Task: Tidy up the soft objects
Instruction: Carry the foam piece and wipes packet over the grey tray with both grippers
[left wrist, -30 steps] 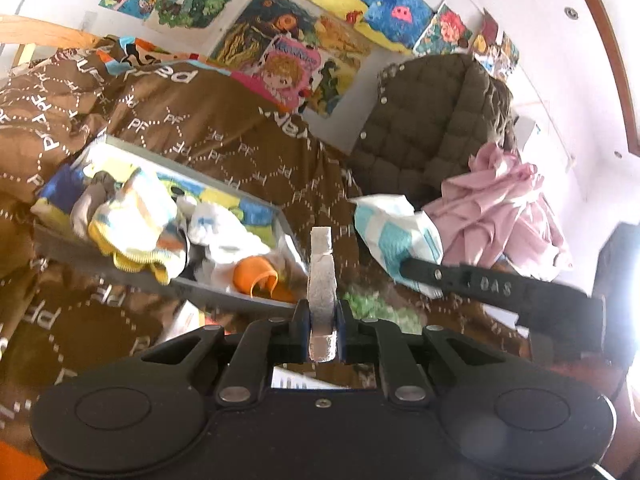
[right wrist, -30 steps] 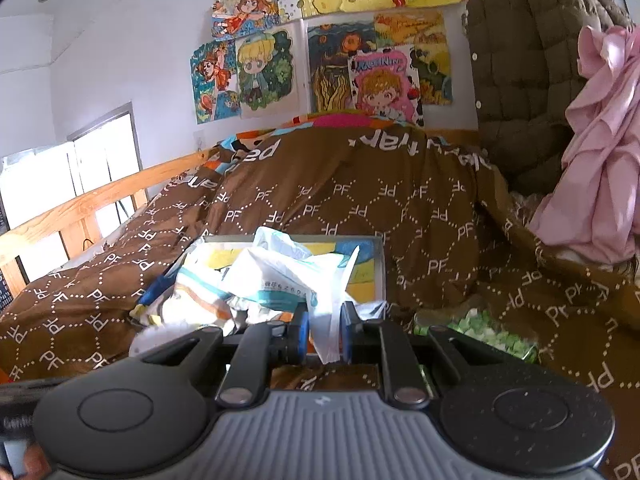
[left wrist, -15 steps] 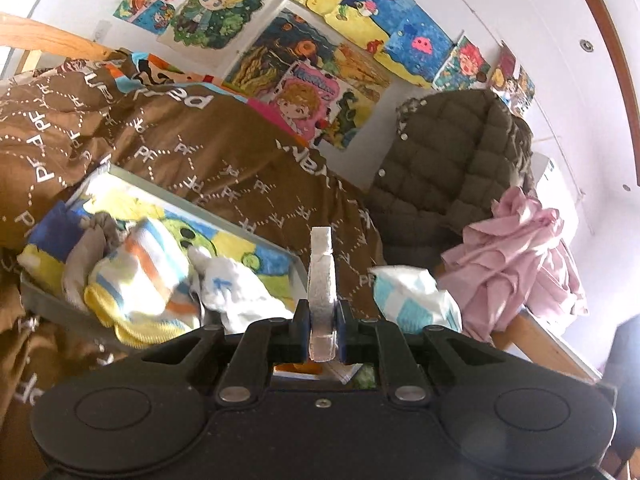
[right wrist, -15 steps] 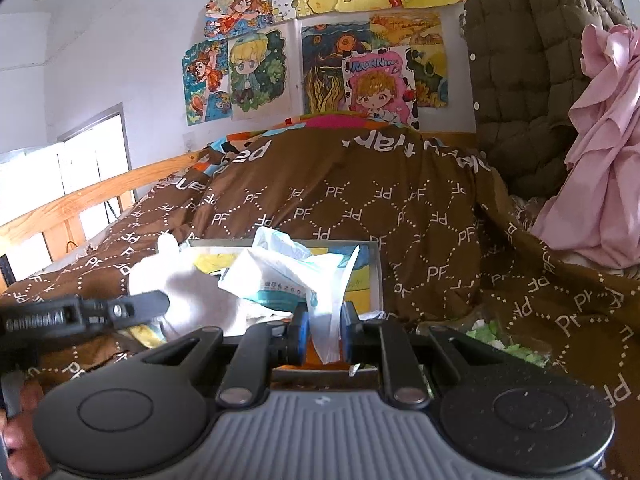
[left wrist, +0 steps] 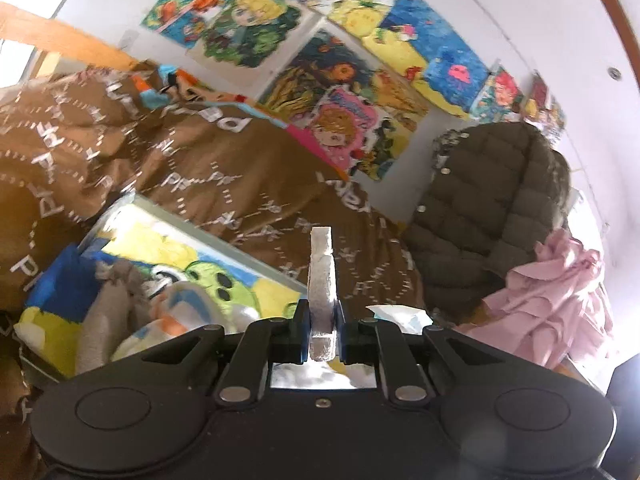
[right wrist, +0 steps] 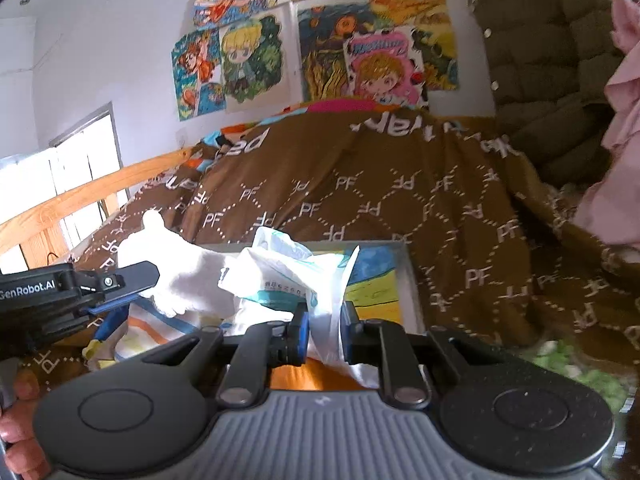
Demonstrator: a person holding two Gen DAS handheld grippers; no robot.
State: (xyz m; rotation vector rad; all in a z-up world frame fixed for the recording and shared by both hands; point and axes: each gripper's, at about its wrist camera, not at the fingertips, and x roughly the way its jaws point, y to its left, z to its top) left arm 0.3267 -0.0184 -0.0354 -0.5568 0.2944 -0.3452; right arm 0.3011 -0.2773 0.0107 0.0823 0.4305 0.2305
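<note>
My left gripper (left wrist: 322, 322) is shut on a white fluffy cloth (left wrist: 320, 276) that sticks up between its jaws. From the right wrist view the left gripper (right wrist: 132, 280) holds that white cloth (right wrist: 176, 276) above the grey tray (right wrist: 412, 280). My right gripper (right wrist: 323, 332) is shut on a white and teal plastic pack (right wrist: 288, 276) just over the tray. The tray (left wrist: 188, 224) lies on the brown bed cover and holds a striped cloth (left wrist: 188, 312) and a grey cloth (left wrist: 100, 320).
A brown patterned duvet (right wrist: 400, 192) covers the bed. An olive quilted jacket (left wrist: 492, 216) and a pink garment (left wrist: 560, 304) hang at the right. Posters (left wrist: 340, 92) cover the wall. A wooden bed rail (right wrist: 88, 192) runs at the left. Green bits (right wrist: 576, 368) lie at lower right.
The left gripper has risen and tilted up with the white cloth, coming beside the right gripper over the tray. The right gripper keeps its pack and has moved closer to the tray.
</note>
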